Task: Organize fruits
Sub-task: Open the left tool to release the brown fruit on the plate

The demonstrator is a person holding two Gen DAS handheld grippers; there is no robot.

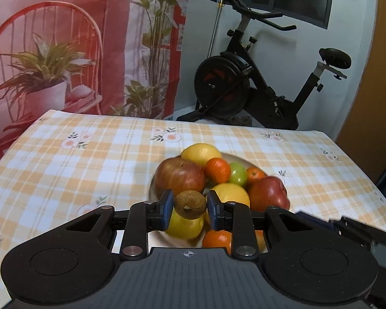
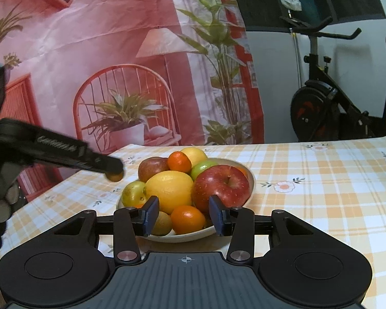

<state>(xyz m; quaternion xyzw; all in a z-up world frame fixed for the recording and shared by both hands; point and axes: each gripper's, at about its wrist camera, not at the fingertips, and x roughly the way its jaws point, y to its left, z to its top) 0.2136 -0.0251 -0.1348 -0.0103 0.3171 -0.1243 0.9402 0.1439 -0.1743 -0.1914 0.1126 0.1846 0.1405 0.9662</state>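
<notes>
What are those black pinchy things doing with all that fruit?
A person is sorting fruit with two hand-held black tongs. The left tongs are shut on a small brown kiwi-like fruit, held up above the pale round bowl piled with apples, lemons and oranges. The right tongs are open and empty, pointing at the near side of the bowl, close to a small orange. The bowl sits on a yellow checked tablecloth.

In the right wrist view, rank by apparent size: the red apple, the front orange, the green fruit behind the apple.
1. Red apple, largest.
2. Front orange.
3. Green fruit, smallest, though partly hidden and farther from the camera, so unsure.
</notes>
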